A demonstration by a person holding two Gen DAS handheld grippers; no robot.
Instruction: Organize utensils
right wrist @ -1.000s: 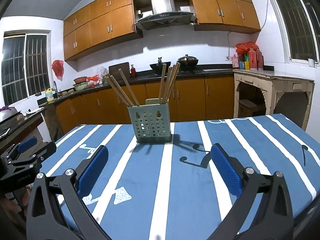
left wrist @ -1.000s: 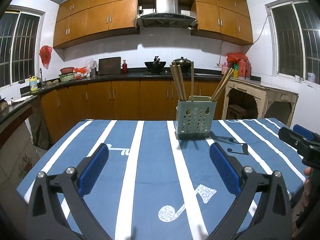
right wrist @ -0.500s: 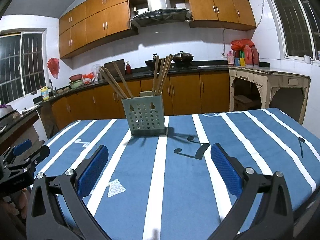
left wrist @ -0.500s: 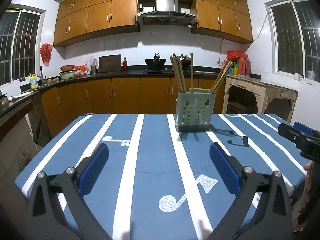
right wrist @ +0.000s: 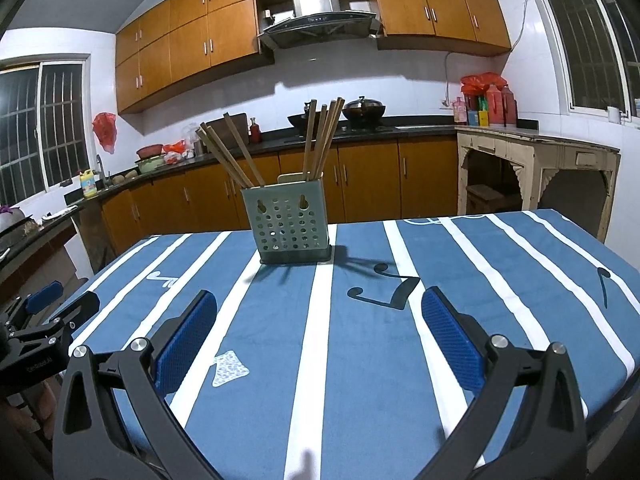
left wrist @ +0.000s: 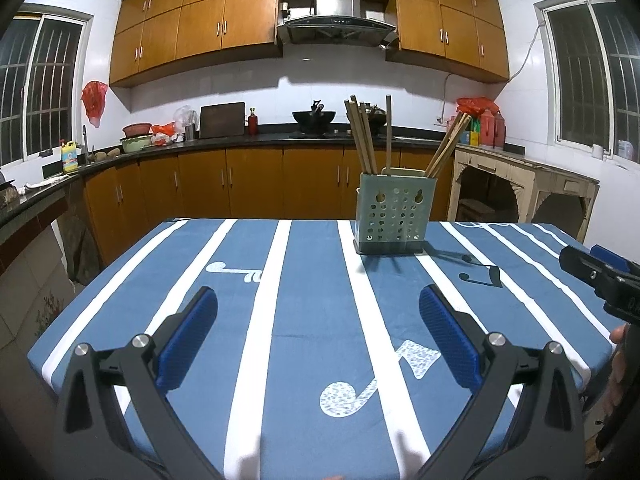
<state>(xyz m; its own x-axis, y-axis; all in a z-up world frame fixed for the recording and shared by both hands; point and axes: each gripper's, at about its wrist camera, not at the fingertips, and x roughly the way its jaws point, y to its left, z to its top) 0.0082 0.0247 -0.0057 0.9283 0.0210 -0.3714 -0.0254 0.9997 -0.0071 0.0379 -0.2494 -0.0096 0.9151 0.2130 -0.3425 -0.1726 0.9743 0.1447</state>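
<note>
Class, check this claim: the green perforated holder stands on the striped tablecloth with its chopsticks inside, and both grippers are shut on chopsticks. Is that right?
Not quite. The holder does stand on the striped tablecloth with the chopsticks inside, but both wrist views show the left gripper and right gripper open and empty, back from the holder.

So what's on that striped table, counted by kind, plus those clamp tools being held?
Green utensil holder: 1
Wooden chopsticks standing in it: about 8 (they overlap, so the count is not exact)
Handheld grippers, left gripper and right gripper, both open: 2
Total: about 11
</note>
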